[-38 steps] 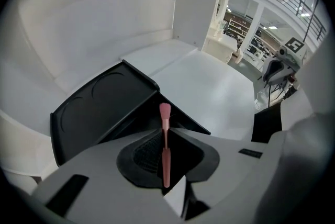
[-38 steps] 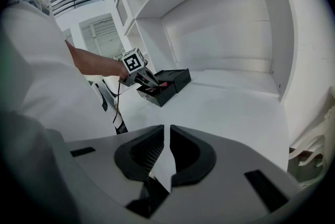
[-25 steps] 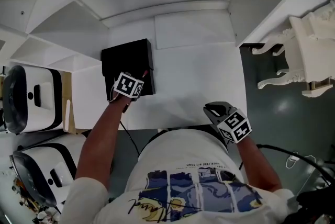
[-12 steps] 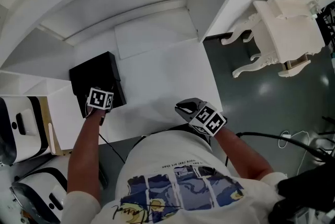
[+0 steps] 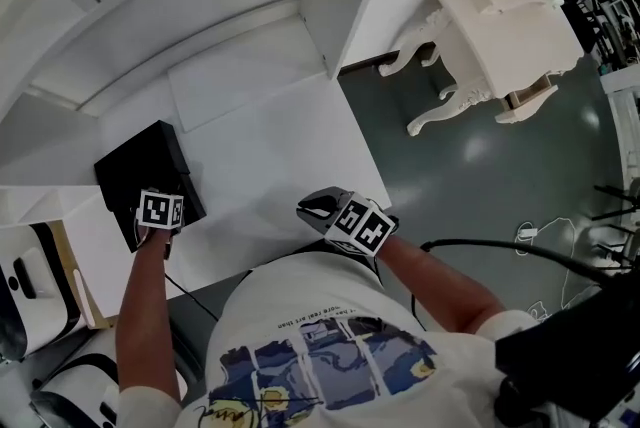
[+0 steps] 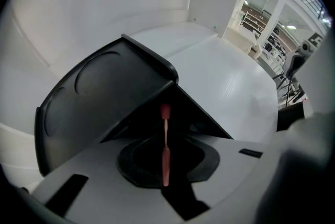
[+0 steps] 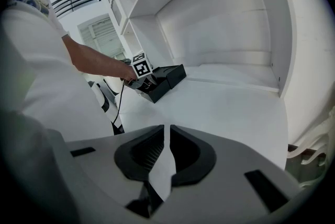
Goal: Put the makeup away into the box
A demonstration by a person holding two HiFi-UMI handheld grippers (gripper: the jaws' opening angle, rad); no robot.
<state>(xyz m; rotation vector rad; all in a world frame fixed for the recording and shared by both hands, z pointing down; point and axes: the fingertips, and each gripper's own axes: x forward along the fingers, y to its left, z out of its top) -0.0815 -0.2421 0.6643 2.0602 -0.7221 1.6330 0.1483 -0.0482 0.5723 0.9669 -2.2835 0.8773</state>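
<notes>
Over black box (image 6: 104,97), makeup stick (image 6: 165,159) clamped between left gripper (image 6: 165,136) jaws; right gripper (image 7: 167,140) closed.

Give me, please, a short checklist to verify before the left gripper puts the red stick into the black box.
1. Grip on the red stick: ok. The left gripper has its jaws shut on it.
2. Black box open: ok. Its lid stands raised.
3. Stick lined up with the opening: probably ok. Its tip points at the dark gap under the lid.
4. Room inside the box: cannot tell. The inside is too dark.
5. Right gripper out of the way: ok. It is over the white table, apart from the box, with its jaws almost together and nothing between them.
</notes>
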